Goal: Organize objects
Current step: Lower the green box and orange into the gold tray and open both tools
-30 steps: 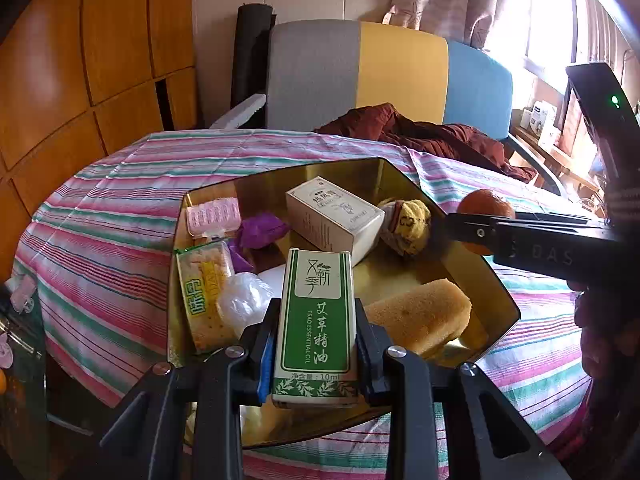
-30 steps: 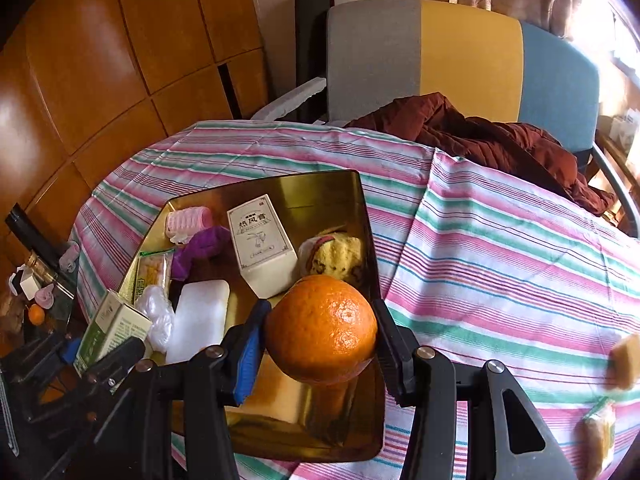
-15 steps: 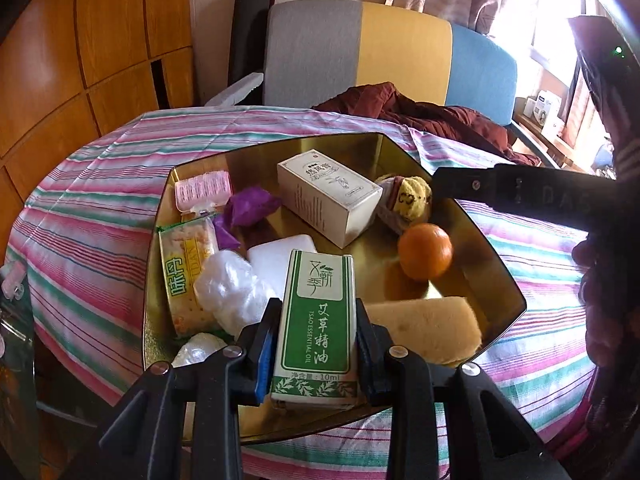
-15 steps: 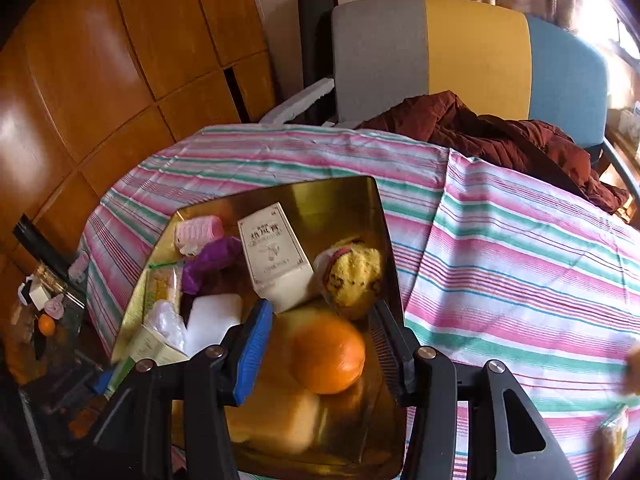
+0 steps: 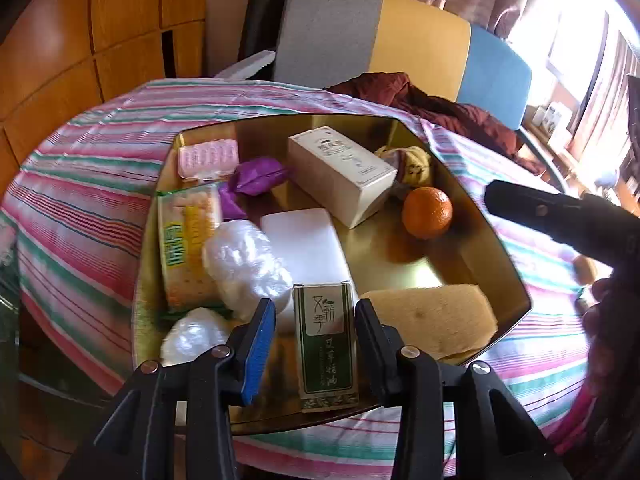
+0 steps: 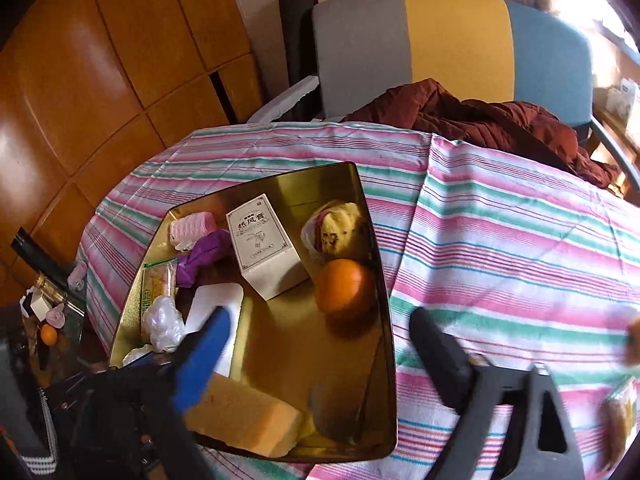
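A gold tray [image 5: 516, 280] sits on the striped tablecloth and holds several items. A green essential-oil box [image 5: 326, 344] rests at the tray's near edge between the fingers of my left gripper [image 5: 314, 308]. The jaws are opening, with a gap on each side of the box. An orange [image 6: 344, 286] lies in the tray [image 6: 288, 340] by its right rim, next to a white carton [image 6: 262, 248]. My right gripper [image 6: 320, 313] hovers over it with its jaws opening wide and nothing between the pads. A yellow sponge [image 6: 244, 418] lies at the tray's near corner.
Also in the tray are a pink curler [image 5: 208, 158], a purple wrapper [image 5: 256, 174], a cracker packet [image 5: 188, 244], a white bag [image 5: 248, 268] and a white block [image 5: 304, 244]. A chair [image 6: 456, 44] with a maroon garment [image 6: 472, 120] stands behind. Blurred snacks [image 6: 620, 412] lie on the cloth at right.
The right gripper let the orange drop into the tray, then spread wide. The left gripper's pads came off the green box, which now rests in the tray.
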`<state>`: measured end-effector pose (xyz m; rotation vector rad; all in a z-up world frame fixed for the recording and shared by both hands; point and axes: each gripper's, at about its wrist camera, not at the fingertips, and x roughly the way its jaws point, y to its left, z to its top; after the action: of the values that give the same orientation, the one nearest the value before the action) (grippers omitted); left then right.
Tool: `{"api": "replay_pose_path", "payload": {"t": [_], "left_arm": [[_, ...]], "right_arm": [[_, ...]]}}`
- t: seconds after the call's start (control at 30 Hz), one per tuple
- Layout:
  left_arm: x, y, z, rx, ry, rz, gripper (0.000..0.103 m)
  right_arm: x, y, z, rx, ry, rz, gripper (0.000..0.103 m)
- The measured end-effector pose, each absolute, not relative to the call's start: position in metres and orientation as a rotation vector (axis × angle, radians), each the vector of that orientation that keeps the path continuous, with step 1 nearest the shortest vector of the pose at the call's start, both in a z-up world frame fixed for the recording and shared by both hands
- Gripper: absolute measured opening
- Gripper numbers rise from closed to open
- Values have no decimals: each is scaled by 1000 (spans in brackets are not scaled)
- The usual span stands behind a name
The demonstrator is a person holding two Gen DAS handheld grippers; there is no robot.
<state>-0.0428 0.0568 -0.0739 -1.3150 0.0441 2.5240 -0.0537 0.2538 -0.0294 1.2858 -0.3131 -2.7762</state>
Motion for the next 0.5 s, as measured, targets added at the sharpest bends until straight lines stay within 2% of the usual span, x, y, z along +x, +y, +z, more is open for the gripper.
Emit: {"api": "replay_pose_path", "payload": {"t": [0.5], "left_arm": [[-29,48,-52,-1204,46,2592,41]], "right_arm": [[-20,251,-25,1274,-195,-2903,103]]}}
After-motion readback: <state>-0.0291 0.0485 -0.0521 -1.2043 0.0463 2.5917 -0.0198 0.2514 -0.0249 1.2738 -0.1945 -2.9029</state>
